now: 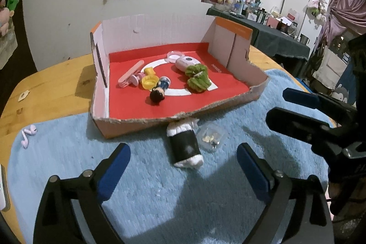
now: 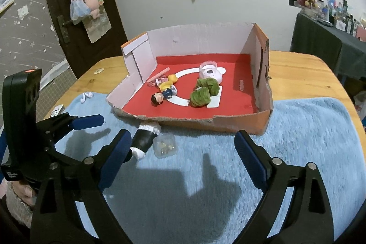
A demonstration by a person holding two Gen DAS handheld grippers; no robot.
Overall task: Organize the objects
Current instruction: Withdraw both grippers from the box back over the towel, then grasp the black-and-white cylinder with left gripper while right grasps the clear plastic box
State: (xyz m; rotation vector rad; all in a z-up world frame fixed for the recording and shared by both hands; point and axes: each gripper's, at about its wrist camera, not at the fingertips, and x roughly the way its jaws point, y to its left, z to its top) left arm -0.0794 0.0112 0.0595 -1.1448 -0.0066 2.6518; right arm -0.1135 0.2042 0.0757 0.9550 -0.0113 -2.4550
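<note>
On a wooden worktop (image 1: 57,84) covered partly by a light blue towel (image 1: 148,186) sits a shallow cardboard box (image 1: 141,125) with a red floor and a torn front edge. Inside the box lie a small doll figure (image 1: 160,90), a yellow cap-like piece (image 1: 149,80), a pink clip (image 1: 130,76), a green ruffled scrunchie (image 1: 197,78) and a pale pink rounded gadget (image 1: 185,62). Just outside the torn front edge, on the towel, lies a rolled white cloth bundle with a black band (image 1: 185,145), one end touching the box, and just beside it a small clear plastic case (image 1: 211,137) holding tiny bits. A pair of pink earphones (image 1: 27,135) rests at the towel's far left edge, well apart from the rest. The left hand-held gripper (image 1: 183,166) hovers over the towel with its blue-padded jaws spread wide, nothing between them; the bundle lies just ahead. The right hand-held gripper (image 2: 183,152) is likewise spread wide and empty, with the bundle beside its left finger (image 2: 114,152) and the clear case ahead.
</note>
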